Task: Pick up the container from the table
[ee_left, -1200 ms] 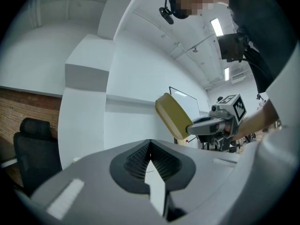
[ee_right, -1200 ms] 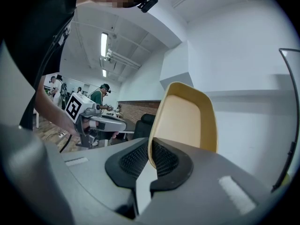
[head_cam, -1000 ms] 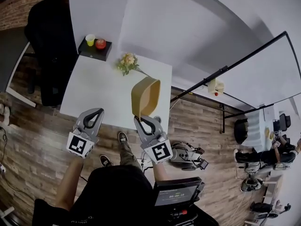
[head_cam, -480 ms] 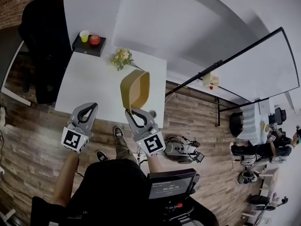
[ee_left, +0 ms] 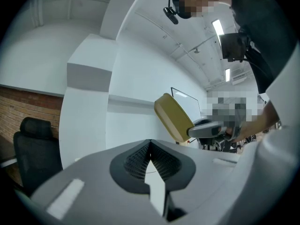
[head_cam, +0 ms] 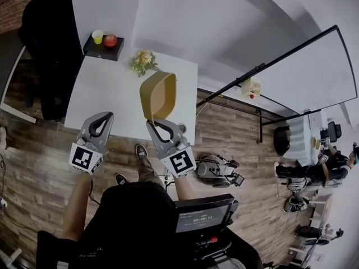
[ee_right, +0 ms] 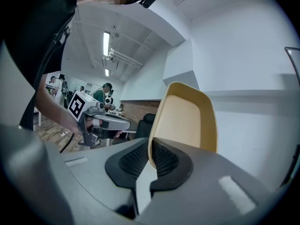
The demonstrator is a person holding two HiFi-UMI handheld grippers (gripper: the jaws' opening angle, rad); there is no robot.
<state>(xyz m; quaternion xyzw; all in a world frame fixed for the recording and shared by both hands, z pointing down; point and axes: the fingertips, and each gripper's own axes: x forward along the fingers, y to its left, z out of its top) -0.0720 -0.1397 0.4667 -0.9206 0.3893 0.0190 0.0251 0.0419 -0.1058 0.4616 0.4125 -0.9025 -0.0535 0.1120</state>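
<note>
1. Right tongs (head_cam: 153,123) were pinching the near rim of the yellow container (head_cam: 159,96); in the right gripper view the rim sat between the two ribbed pads, with the pads pressed on it.
2. The container was tipped up on edge, with its open side turned toward 3 o'clock in the head view and its tan inside showing.
3. The container stuck out at 12 o'clock from the right tongs. In the head view it lay over the near right part of the white bench (head_cam: 109,94).
4. In the left gripper view the container hung in the air against the white wall, with the right tongs on it from 4 o'clock. It looked clear of the bench.
5. Left tongs (head_cam: 106,116) were pressed together with nothing between them; the left gripper view showed the pads meeting.
6. The left tongs sat at 9 o'clock from the right tongs, well apart from the container, over the bench's near edge.
7. Each pair of tongs carried a marker cube at its back end and was held by the person's hand.
8. A flower bunch (head_cam: 143,61) lay on the bench at 11 o'clock from the container, near it but not touching.
9. A black tray (head_cam: 104,50) sat at the bench's far left corner, at 10 o'clock from the flower bunch.
10. On the black tray a yellow cup (head_cam: 97,36) and a red apple (head_cam: 110,40) stood side by side, cup at 9 o'clock of the apple.
11. A black chair (head_cam: 42,55) stood at 9 o'clock of the bench, on the wood floor (head_cam: 230,136).
</note>
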